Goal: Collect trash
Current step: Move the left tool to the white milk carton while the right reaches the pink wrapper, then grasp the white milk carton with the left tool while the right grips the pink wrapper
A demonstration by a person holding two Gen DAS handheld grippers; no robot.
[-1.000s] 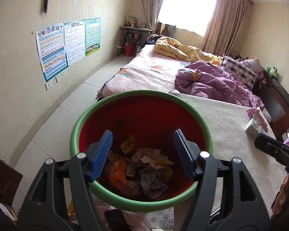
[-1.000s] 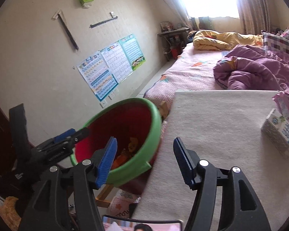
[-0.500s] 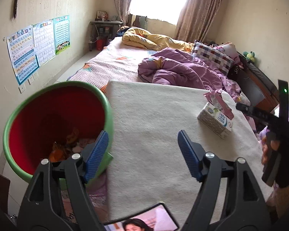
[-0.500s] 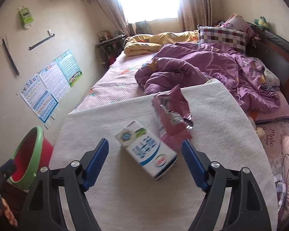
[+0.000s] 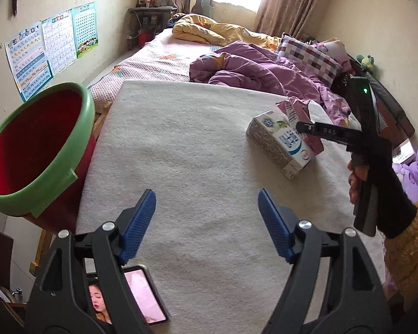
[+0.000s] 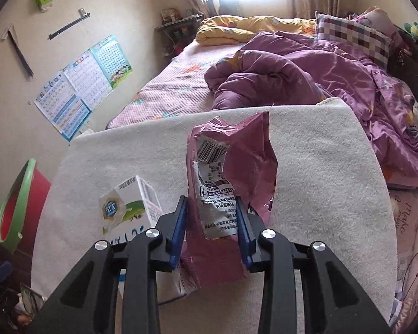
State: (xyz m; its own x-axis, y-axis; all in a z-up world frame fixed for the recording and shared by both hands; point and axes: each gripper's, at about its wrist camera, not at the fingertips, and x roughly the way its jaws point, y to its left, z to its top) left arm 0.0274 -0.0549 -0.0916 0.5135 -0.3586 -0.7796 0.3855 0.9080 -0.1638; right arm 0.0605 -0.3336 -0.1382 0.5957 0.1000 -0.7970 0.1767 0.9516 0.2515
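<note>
A torn pink plastic wrapper (image 6: pixel 237 167) with a printed label stands on the white table mat (image 6: pixel 320 181). My right gripper (image 6: pixel 212 222) is shut on its lower part. A white and blue carton (image 6: pixel 128 208) lies just left of it; it also shows in the left wrist view (image 5: pixel 278 142) with the wrapper (image 5: pixel 298 111) behind it. My left gripper (image 5: pixel 206 222) is open and empty over the mat's near middle. The red bin with a green rim (image 5: pixel 33 150) stands left of the table; it also shows in the right wrist view (image 6: pixel 16 200).
A phone (image 5: pixel 136 297) with a lit screen lies at the mat's near left corner. A bed with a purple quilt (image 5: pixel 250 66) and a yellow quilt (image 5: pixel 214 30) lies beyond the table. Posters (image 5: pixel 50 44) hang on the left wall.
My left gripper has swung from over the bin to over the mat. My right gripper has moved up to the pink wrapper and closed on it.
</note>
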